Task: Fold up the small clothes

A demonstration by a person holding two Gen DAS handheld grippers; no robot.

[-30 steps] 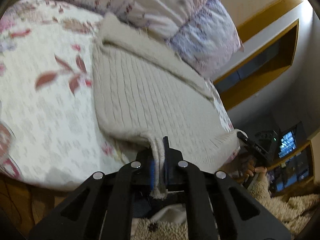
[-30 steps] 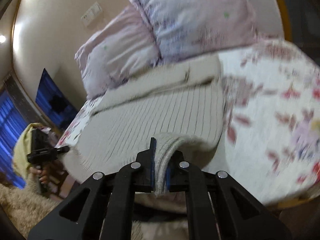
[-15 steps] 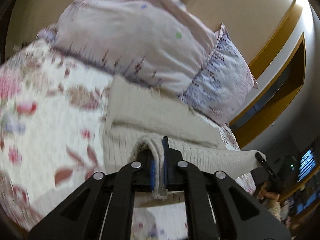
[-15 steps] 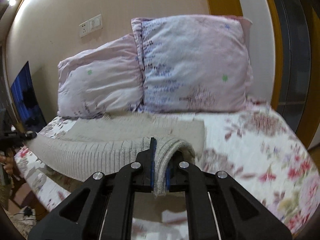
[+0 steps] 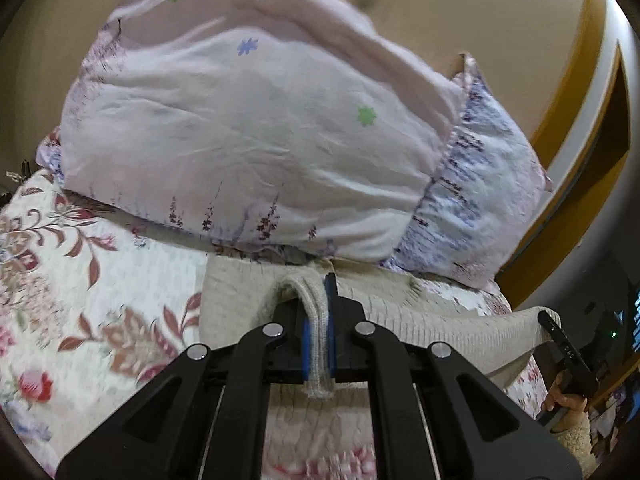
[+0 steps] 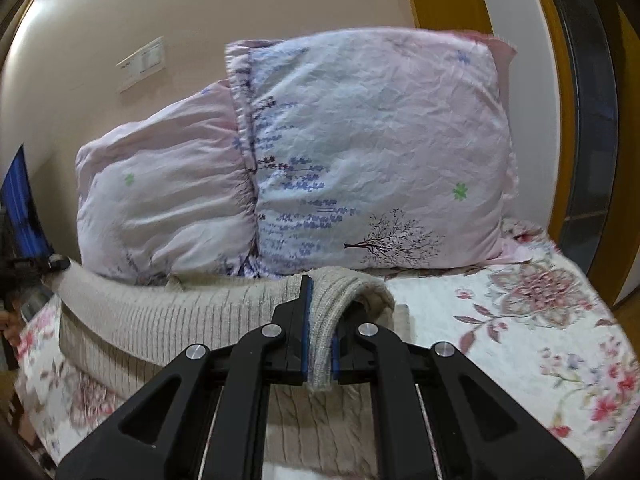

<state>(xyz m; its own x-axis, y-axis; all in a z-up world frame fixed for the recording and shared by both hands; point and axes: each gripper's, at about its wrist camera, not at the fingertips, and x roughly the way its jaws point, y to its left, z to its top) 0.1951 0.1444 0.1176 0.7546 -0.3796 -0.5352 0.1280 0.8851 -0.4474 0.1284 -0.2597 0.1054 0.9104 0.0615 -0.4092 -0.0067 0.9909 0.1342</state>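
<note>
over bed (image 5: 100, 280): both jaws clamp sweater (image 6: 160, 320); wall switch (image 6: 142, 64) right-view only.

Sweater (image 6: 168, 320) lying on the bed (image 6: 520, 344), before two pillows (image 6: 372, 160) set side by side against the wall (image 6: 120, 8); sweater's raised near edge spans left tongs (image 5: 318, 344) to right tongs (image 6: 320, 344).
</note>
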